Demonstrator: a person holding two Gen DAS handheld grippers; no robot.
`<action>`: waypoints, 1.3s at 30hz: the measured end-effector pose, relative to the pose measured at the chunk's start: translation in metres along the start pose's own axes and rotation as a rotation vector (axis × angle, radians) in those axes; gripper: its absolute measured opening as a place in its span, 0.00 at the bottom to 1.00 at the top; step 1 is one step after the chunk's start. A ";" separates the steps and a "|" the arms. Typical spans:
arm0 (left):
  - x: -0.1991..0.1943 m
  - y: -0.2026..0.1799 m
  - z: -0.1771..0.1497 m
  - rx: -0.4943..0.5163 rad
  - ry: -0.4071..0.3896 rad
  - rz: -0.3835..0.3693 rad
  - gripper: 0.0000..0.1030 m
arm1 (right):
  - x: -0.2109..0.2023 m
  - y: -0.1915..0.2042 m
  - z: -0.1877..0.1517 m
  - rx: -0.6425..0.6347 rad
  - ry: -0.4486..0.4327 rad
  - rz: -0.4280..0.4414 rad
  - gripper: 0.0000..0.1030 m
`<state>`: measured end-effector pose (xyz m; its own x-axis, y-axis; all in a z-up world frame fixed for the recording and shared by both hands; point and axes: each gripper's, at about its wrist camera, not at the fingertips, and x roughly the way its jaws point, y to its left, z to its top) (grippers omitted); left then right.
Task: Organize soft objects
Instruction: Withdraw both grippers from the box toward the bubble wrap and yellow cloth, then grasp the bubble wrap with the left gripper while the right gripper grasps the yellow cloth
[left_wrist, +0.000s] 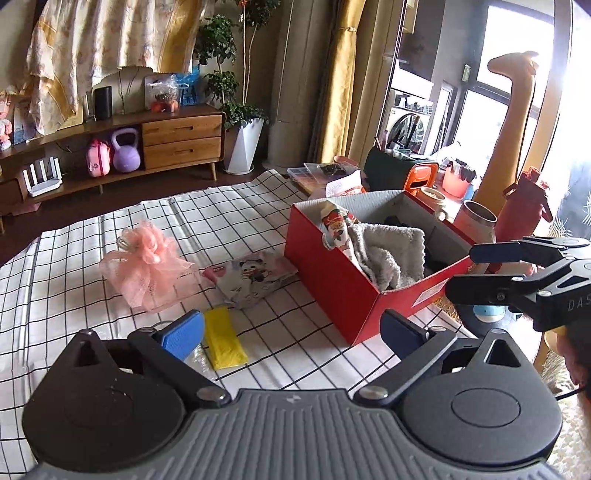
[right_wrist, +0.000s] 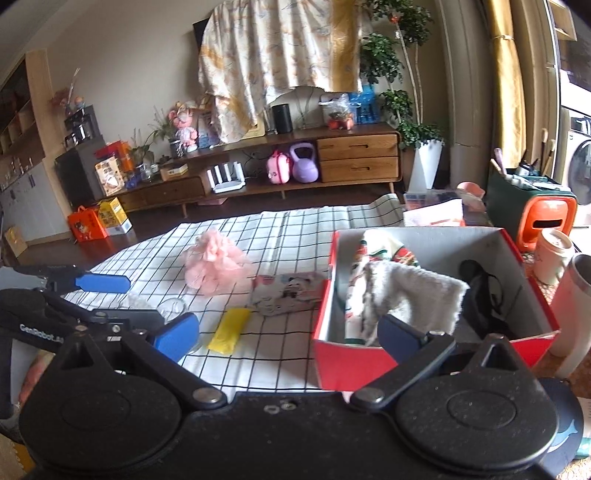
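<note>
A red box (left_wrist: 343, 291) stands on the checked cloth (left_wrist: 74, 258), at its right side. In it lie a grey towel (left_wrist: 391, 254), a Christmas-print cloth (left_wrist: 334, 223) and something black (right_wrist: 484, 295). Left of the box lie a panda-print packet (left_wrist: 251, 277), a pink mesh pouf (left_wrist: 147, 262) and a yellow folded cloth (left_wrist: 223, 341). My left gripper (left_wrist: 293, 332) is open and empty, low over the cloth beside the yellow piece. My right gripper (right_wrist: 290, 338) is also open and empty, at the box's near left corner, and appears in the left wrist view as the right gripper (left_wrist: 480, 271).
A pink tumbler (left_wrist: 478, 218), a red bottle (left_wrist: 524, 206) and a white jar (left_wrist: 432, 197) crowd the table right of the box. A small clear glass (right_wrist: 171, 308) sits by the yellow cloth. A wooden cabinet (left_wrist: 181, 140) lines the far wall.
</note>
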<state>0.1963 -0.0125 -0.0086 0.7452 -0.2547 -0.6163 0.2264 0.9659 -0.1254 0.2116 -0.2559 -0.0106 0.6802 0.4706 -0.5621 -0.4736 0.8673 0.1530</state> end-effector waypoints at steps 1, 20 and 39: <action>-0.004 0.006 -0.005 -0.002 0.008 0.003 0.99 | 0.002 0.005 -0.001 -0.005 0.007 0.007 1.00; -0.001 0.065 -0.084 -0.091 0.060 0.121 0.99 | 0.085 0.067 -0.022 -0.109 0.161 0.078 0.97; 0.064 0.084 -0.095 -0.130 0.123 0.124 0.99 | 0.188 0.069 -0.028 -0.102 0.316 0.101 0.78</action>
<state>0.2036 0.0563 -0.1327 0.6779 -0.1342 -0.7228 0.0495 0.9893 -0.1372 0.2910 -0.1119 -0.1286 0.4282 0.4658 -0.7744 -0.5940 0.7909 0.1473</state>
